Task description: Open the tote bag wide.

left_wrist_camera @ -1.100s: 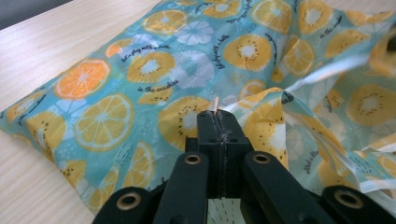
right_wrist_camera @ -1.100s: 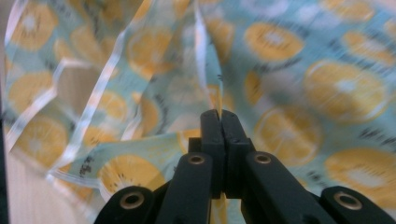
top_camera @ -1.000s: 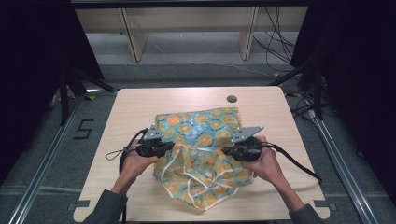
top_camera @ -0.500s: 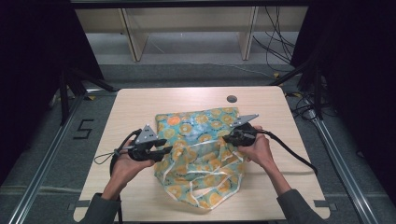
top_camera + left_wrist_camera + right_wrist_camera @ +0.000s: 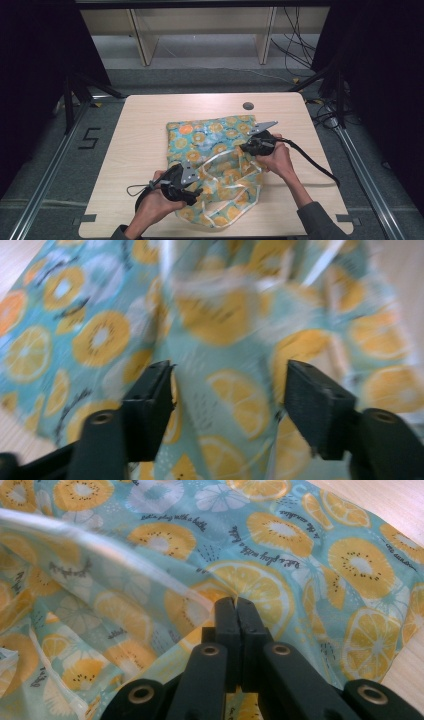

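A teal bag [image 5: 215, 145] printed with orange and kiwi slices lies crumpled across the middle of the wooden table [image 5: 145, 130], its white-trimmed opening toward the near edge. My left gripper [image 5: 196, 190] hovers over the bag's near left part. Its jaws have just been opening and now stand apart over the fabric [image 5: 225, 335] without pressing on it; the left gripper [image 5: 230, 377] view is blurred. My right gripper [image 5: 246, 146] is at the bag's right side, shut on a fold of the bag [image 5: 280, 535], which bunches at the tips of the right gripper [image 5: 237, 602].
A round cable hole [image 5: 248, 106] sits near the table's far edge. Bare tabletop lies to the left of the bag and beyond it. Black cables [image 5: 315, 165] trail from the grippers over the near corners. Wooden shelf legs [image 5: 142, 42] stand beyond the table.
My left gripper has let go of the bag, opened, and drawn back toward the near left. My right gripper first carried its fold farther up the table, then held still.
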`<state>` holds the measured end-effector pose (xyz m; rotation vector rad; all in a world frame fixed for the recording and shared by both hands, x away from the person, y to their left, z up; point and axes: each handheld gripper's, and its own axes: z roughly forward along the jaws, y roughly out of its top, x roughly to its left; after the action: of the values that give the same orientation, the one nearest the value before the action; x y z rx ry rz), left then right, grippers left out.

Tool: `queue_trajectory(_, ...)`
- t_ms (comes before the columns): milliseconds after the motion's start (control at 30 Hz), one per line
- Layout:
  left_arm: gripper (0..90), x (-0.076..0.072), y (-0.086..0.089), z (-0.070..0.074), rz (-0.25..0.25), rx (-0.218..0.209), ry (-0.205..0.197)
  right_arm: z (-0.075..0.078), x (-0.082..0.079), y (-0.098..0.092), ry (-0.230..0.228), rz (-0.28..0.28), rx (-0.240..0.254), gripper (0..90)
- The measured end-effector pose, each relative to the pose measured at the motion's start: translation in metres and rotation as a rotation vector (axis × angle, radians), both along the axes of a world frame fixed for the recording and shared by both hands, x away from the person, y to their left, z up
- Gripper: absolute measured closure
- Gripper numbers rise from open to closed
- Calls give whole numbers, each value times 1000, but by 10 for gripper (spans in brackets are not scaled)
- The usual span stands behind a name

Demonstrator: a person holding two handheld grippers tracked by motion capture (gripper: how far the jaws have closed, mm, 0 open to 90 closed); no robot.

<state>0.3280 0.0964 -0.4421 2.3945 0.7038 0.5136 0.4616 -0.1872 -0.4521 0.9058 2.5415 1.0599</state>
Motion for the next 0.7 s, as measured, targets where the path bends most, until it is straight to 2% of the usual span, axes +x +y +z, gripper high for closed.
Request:
queue_trajectory(33,315,2,1,-4,12,23,4,0,0,0,1,0,2,900)
queue_trajectory(100,329,10,3,-12,39,32,-12,-1,1,0,0,8,-9,900)
queue_trajectory(133,431,15,6,-15,26,19,-22,0,1,0,12,14,-12,900)
queue_trajectory(167,572,20,9,-16,9,-10,-25,0,0,0,12,14,-9,900)
queue_trajectory(200,674,25,12,-16,7,-35,-27,0,0,0,13,14,-9,900)
queue_trajectory(233,772,29,15,-13,-1,-42,-34,-1,0,1,5,2,17,885)
queue_trajectory(267,838,34,18,-10,2,-60,-41,1,-1,1,22,-1,25,839)
queue_trajectory(300,866,38,21,-5,3,-66,-52,2,0,-1,7,9,24,794)
queue_trajectory(333,875,43,23,-1,28,-104,-67,5,-2,-1,23,-11,48,743)
queue_trajectory(367,878,48,28,6,37,-116,-84,11,-3,-5,14,-7,50,686)
queue_trajectory(400,879,55,33,11,54,-129,-91,16,-5,-8,25,-26,71,655)
queue_trajectory(467,885,69,43,19,85,-146,-111,30,-10,-12,-6,-24,93,609)
queue_trajectory(500,886,76,46,20,108,-170,-104,38,-13,-14,-9,-9,104,603)
queue_trajectory(533,886,83,49,21,119,-193,-98,46,-19,-14,-16,-1,137,601)
queue_trajectory(600,887,96,52,21,121,-194,-85,58,-29,-9,-37,38,172,597)
queue_trajectory(667,886,105,51,18,126,-216,-67,65,-40,2,-20,95,167,598)
queue_trajectory(700,886,107,50,18,132,-211,-35,66,-44,8,-25,116,157,601)
